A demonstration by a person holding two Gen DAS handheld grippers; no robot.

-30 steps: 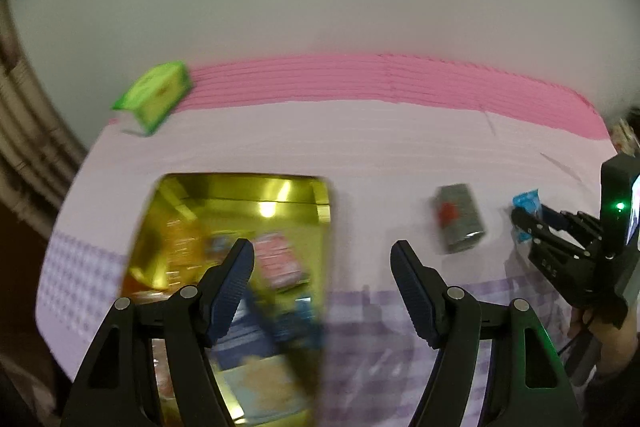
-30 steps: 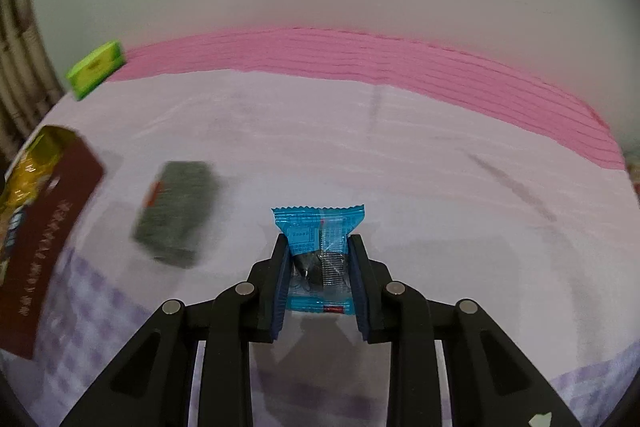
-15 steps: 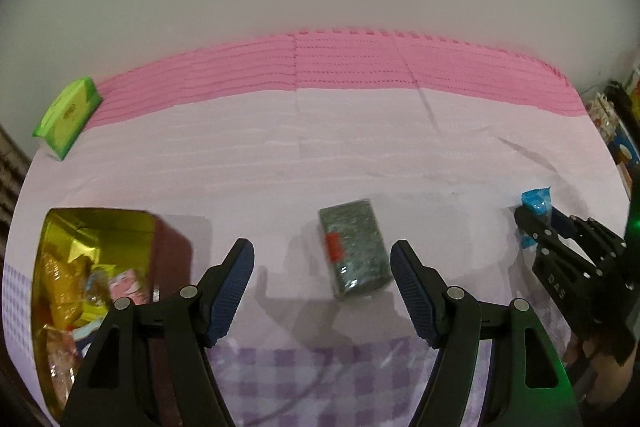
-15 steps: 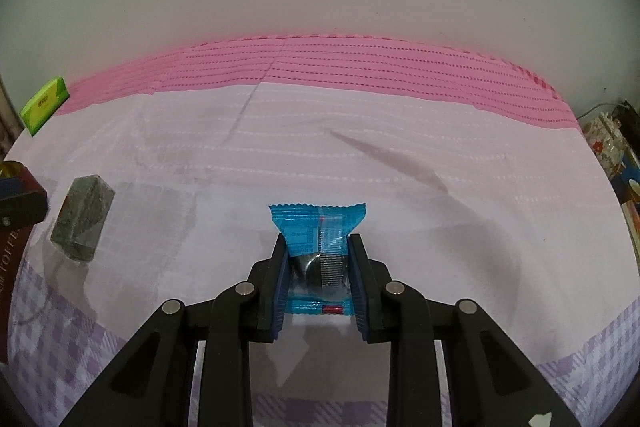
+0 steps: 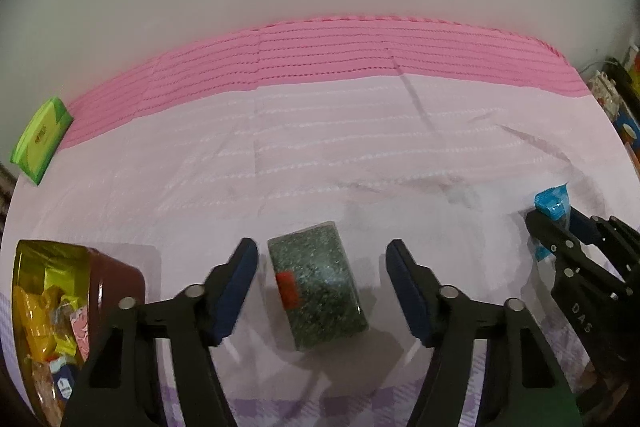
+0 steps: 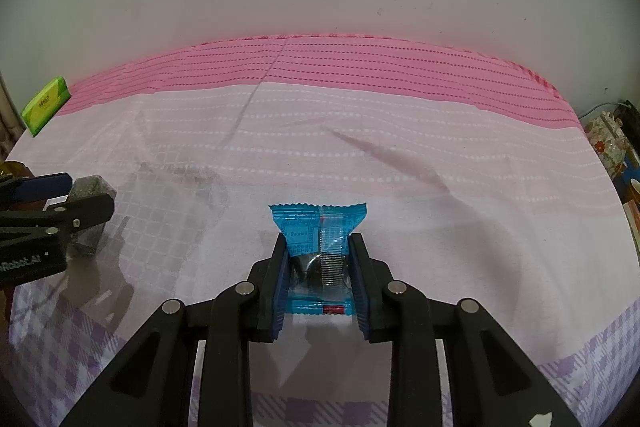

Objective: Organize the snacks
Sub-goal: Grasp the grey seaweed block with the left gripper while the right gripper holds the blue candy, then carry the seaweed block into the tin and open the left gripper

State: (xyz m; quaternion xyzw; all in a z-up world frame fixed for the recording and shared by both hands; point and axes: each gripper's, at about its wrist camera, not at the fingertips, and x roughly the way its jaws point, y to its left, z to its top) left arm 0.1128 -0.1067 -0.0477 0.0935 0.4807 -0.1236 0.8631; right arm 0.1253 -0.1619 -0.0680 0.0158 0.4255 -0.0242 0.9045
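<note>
My left gripper (image 5: 320, 287) is open, its fingers on either side of a grey speckled snack block with a red label (image 5: 316, 283) that lies on the pink cloth. My right gripper (image 6: 319, 275) is shut on a blue snack packet (image 6: 318, 227), seen in the left wrist view at the right edge (image 5: 554, 201). A gold tin (image 5: 44, 303) with several snacks inside sits at the lower left. From the right wrist view the left gripper (image 6: 44, 211) and grey block (image 6: 90, 191) show at the far left.
A green box (image 5: 40, 137) lies at the far left by the wall, also in the right wrist view (image 6: 44, 105). The pink and lilac tablecloth (image 5: 340, 147) runs to a white wall. Cluttered items (image 6: 612, 143) stand past the right table edge.
My left gripper has swung right from over the tin to the grey block, which now sits between its open fingers. My right gripper keeps hold of the blue packet.
</note>
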